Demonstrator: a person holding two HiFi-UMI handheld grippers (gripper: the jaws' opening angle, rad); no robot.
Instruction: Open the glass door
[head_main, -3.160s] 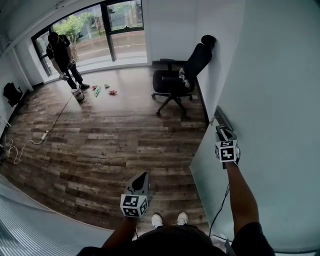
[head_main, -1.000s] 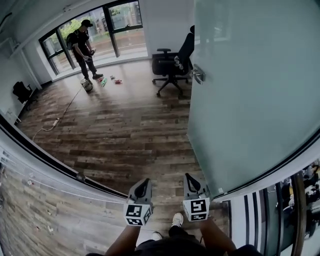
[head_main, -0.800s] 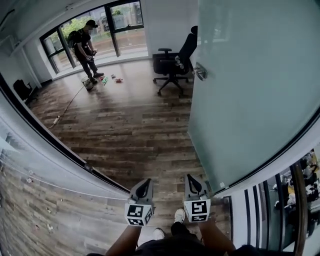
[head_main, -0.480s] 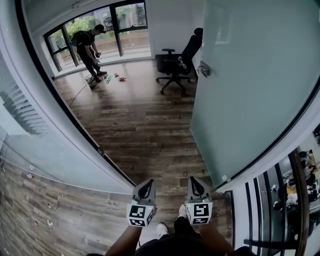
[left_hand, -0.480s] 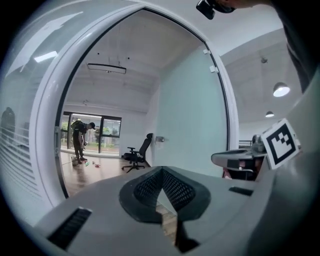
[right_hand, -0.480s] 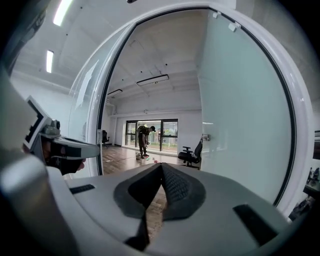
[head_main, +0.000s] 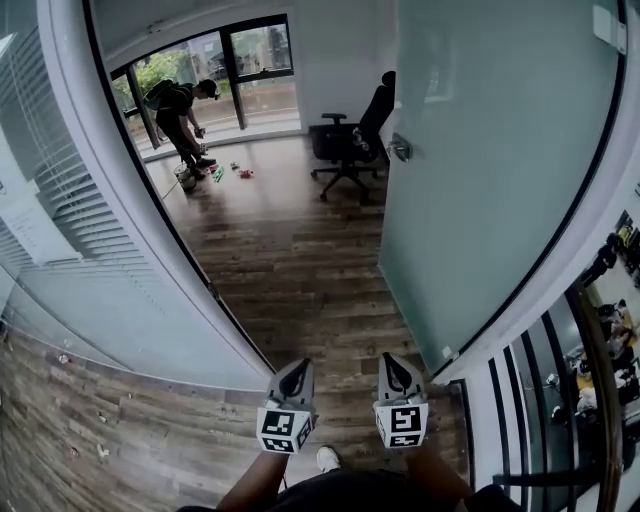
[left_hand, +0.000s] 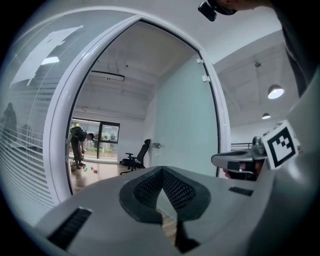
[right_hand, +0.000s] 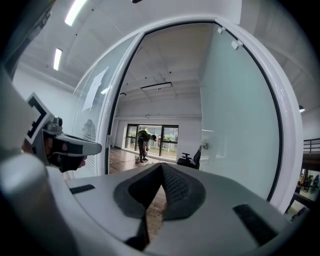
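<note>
Two grippers are being held side by side at the near edge, the left gripper (head_main: 296, 370) and the right gripper (head_main: 393, 362). Both pairs of jaws are being pressed together with nothing between them. The glass door (head_main: 490, 170) is being seen open on the right, well apart from them.

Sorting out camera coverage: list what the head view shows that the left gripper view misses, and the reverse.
Head view only: the person's shoe and the marker cube on the left claw.
Left gripper view only: the round ceiling lamp.
Both: the open glass door, its handle, the office chair, the person by the window and the right claw.
</note>
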